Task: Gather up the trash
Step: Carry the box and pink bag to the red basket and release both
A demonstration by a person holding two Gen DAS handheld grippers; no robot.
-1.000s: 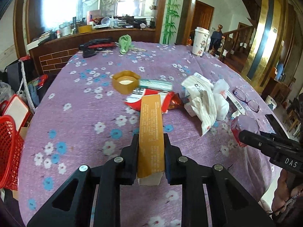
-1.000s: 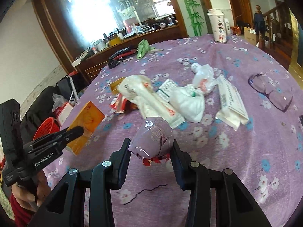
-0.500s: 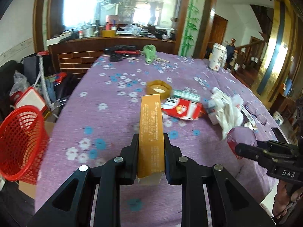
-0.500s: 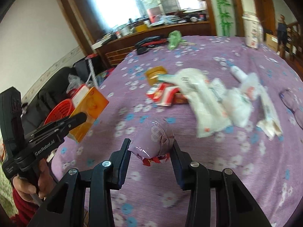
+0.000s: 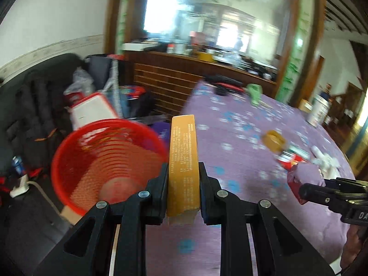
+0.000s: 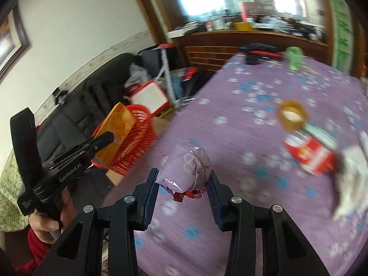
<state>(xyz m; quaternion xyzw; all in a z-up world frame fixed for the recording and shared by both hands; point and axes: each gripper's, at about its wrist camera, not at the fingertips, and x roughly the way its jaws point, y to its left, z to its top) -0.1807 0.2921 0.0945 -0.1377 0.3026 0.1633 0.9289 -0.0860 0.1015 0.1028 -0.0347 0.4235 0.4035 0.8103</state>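
Two claws [image 5: 183,179] [image 6: 183,179], one item each

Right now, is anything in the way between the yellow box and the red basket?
Nothing visible is. The left gripper holds the yellow box just beside the red basket, whose open mouth faces it, with only air between them.

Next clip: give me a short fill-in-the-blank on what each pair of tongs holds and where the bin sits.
1. The left tongs are shut on a flat ____-coloured box.
2. The right tongs are shut on a crumpled ____ wrapper.
3. The red basket stands on the floor beside the ____.
4. The cloth on that table is printed with ____.

Missing words: orange; purple; table; flowers
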